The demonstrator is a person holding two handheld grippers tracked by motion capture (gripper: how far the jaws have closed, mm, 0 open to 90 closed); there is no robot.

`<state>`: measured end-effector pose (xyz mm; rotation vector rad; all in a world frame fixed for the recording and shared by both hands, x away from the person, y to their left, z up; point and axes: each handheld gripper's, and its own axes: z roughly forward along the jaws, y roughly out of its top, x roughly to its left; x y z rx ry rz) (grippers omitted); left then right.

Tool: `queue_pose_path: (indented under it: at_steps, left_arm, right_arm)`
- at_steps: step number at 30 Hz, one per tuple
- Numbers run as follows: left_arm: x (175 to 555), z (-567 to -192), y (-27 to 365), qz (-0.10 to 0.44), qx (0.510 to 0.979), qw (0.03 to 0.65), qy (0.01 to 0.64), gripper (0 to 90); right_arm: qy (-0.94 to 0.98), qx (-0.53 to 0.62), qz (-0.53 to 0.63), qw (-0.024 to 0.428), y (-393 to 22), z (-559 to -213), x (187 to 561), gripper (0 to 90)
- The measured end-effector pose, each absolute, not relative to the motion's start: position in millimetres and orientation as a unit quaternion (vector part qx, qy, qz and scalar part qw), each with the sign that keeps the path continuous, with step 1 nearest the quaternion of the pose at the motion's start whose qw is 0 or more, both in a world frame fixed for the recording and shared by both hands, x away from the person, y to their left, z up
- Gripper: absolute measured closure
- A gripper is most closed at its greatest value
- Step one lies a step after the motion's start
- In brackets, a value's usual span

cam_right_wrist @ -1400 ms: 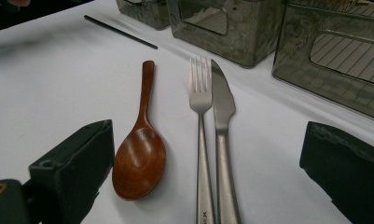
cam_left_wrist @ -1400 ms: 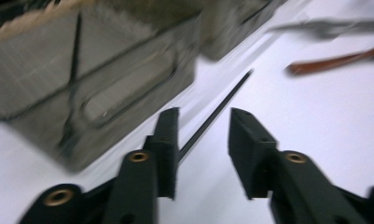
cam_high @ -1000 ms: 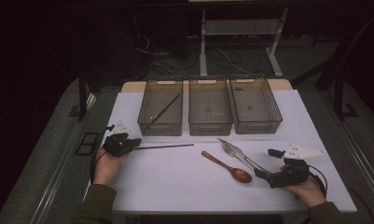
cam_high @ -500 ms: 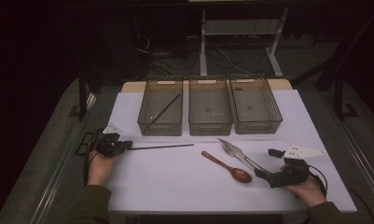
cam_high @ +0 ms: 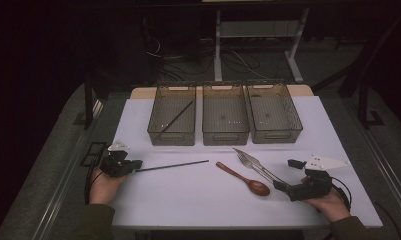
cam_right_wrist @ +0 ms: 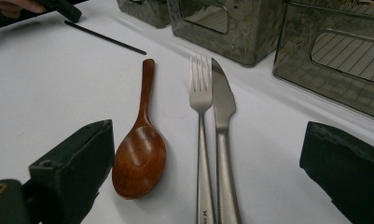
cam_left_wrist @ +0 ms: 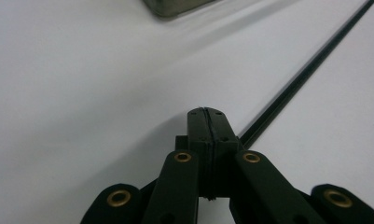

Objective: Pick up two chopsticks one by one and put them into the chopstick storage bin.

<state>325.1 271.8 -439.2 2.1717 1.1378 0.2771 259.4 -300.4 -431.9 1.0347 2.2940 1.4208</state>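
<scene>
A black chopstick [cam_high: 173, 165] [cam_left_wrist: 306, 74] [cam_right_wrist: 105, 38] lies flat on the white table [cam_high: 188, 205]. My left gripper [cam_high: 137, 165] [cam_left_wrist: 207, 112] rests at its left end with the jaws shut together; the stick's near end runs beside and under the tip, not between the jaws. A wooden spoon [cam_high: 243, 179] [cam_right_wrist: 140, 158], a fork [cam_high: 255, 167] [cam_right_wrist: 201, 93] and a knife [cam_high: 245, 155] [cam_right_wrist: 223, 102] lie side by side right of centre. My right gripper [cam_high: 284, 189] [cam_right_wrist: 208, 128] is open, low at their near ends, with the fork and knife handles running in between its jaws.
Three smoky clear bins stand in a row at the back: left bin [cam_high: 171, 140] with a second chopstick [cam_high: 175, 119] leaning inside, middle bin [cam_high: 226, 136], right bin [cam_high: 278, 135]. The table's left edge is right beside my left hand.
My left hand slid left toward the table's edge, jaws still shut. The chopstick on the table kept its place. The right hand stayed put.
</scene>
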Motion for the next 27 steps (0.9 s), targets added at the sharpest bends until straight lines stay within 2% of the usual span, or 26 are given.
queue_pose_path:
  at_steps: [9,14,20,27]
  left_arm:
    - [310.4,-438.6,271.5,0.090,0.834,0.335,0.429,88.8]
    - [309.3,-432.7,267.5,0.106,0.832,0.351,0.417,85.7]
    - [307.2,-424.1,247.7,0.100,0.839,0.404,0.351,73.0]
    - [312.1,-428.7,224.7,0.077,0.855,0.420,0.293,71.0]
  right_arm:
    - [0.788,0.355,0.487,0.126,-300.2,-431.8,259.3,2.4]
    - [0.788,0.355,0.487,0.126,-300.1,-431.7,259.2,2.4]
    - [0.789,0.354,0.486,0.126,-299.6,-432.1,259.6,2.4]
    - [0.790,0.352,0.485,0.126,-299.1,-432.5,259.8,2.4]
